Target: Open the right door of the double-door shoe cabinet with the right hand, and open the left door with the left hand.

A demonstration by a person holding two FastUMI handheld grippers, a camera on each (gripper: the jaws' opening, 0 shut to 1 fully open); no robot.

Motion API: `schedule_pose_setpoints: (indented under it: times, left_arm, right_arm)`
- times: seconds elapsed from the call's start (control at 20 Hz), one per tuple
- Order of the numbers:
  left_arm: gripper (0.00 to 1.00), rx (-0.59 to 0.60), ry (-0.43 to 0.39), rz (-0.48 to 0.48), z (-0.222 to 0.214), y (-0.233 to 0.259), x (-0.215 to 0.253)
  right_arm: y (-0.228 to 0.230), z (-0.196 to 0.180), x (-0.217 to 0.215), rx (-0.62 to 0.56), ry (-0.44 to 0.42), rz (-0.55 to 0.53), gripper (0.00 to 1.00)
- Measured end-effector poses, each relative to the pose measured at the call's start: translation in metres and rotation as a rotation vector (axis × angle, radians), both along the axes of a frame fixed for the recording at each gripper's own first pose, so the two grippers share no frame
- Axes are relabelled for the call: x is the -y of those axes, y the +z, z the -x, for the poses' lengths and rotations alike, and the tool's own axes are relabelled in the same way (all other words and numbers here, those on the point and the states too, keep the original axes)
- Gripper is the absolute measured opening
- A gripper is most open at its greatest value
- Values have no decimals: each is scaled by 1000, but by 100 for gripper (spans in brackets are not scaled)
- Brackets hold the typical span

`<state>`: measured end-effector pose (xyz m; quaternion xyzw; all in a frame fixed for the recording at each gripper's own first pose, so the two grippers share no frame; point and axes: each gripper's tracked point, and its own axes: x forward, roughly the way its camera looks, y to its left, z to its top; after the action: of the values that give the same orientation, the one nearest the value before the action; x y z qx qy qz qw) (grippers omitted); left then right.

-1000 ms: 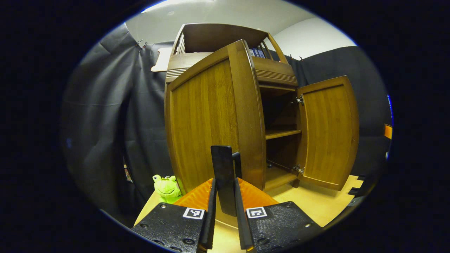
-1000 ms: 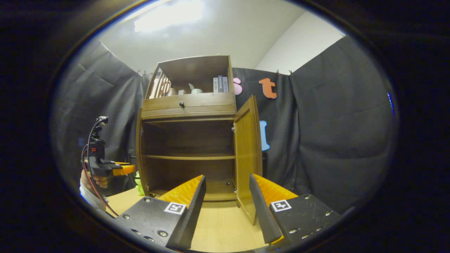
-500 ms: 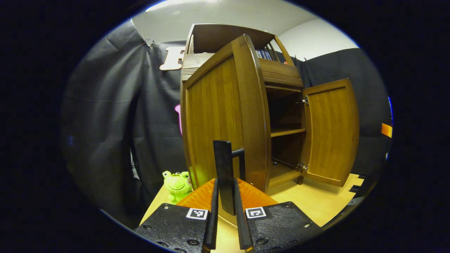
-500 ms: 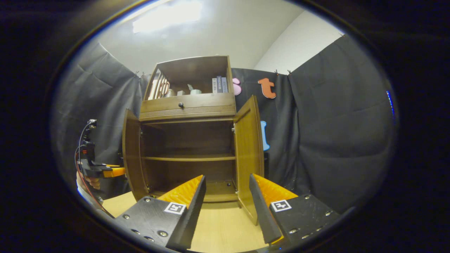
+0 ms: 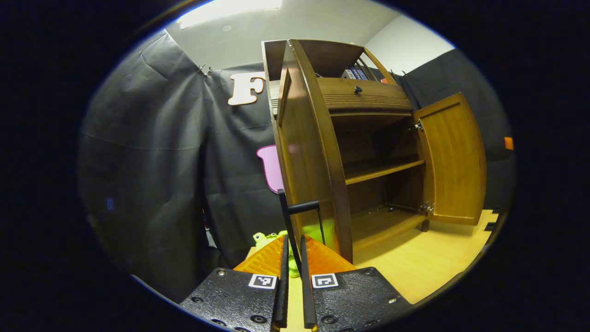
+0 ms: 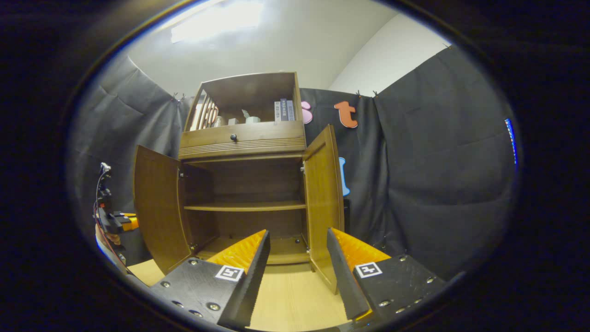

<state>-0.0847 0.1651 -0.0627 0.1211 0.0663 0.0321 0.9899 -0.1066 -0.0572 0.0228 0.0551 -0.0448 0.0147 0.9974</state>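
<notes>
At the left door [image 5: 304, 152] our left gripper [image 5: 292, 258] clamps its black handle [image 5: 295, 216]; our right gripper [image 6: 295, 258] hangs with jaws apart before the open shoe cabinet [image 6: 244, 184].

Left gripper view: camera sits low and very near the brown wooden double-door shoe cabinet [image 5: 368, 152], just off its open left door [image 5: 304, 152], looking up and rightward into the shelves. Right gripper view: camera stands farther back, low over the light wooden tabletop [image 6: 290, 299], facing the cabinet front squarely. Both views share the cabinet interior and the open right door [image 6: 322, 203].
</notes>
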Motion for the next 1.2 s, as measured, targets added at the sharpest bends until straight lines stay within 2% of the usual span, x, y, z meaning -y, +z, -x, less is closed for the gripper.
schedule_pose_setpoints:
  times: [0.15, 0.35, 0.45, 0.5, 0.65, 0.7, 0.75, 0.8, 0.85, 0.9, 1.0, 1.15, 1.2]
  left_arm:
    - [10, 6, -18, 51, -1, 3, -13]
    - [13, 37, -75, 13, 1, 3, -29]
    - [15, 34, -86, 32, 1, 4, -32]
    - [9, 30, -87, 33, 2, 3, -34]
    - [9, 5, -70, 42, 6, 1, -33]
    - [2, 10, -58, 44, 10, 4, -33]
    - [20, 15, -50, 45, 15, 5, -31]
    - [10, 17, -44, 40, 20, 5, -28]
    - [22, 23, -32, 34, 26, 5, -28]
    - [14, 30, -24, 34, 29, 8, -29]
    - [26, 47, -2, 50, 31, 14, -28]
    - [25, 48, 27, 62, 32, 15, -30]
    - [30, 43, 36, 74, 31, 15, -30]
  right_arm:
    - [3, -1, -6, 6, 1, -5, 73]
    - [1, -3, -17, -4, 9, 7, 73]
    - [-1, 0, -22, -8, 18, 7, 73]
    - [2, 1, -23, -4, 23, 7, 73]
    - [4, 4, -25, 3, 31, 7, 73]
    - [3, 4, -27, 4, 38, 6, 73]
    - [1, 3, -29, 2, 44, 2, 73]
    - [-2, 1, -29, -1, 44, -5, 73]
    - [-5, -2, -28, -6, 42, -17, 73]
    - [-9, -4, -30, -13, 47, -27, 73]
    - [-18, -10, -35, -40, 63, -42, 73]
    - [-29, -15, -34, -71, 71, -55, 73]
    - [-31, -15, -33, -73, 72, -59, 73]
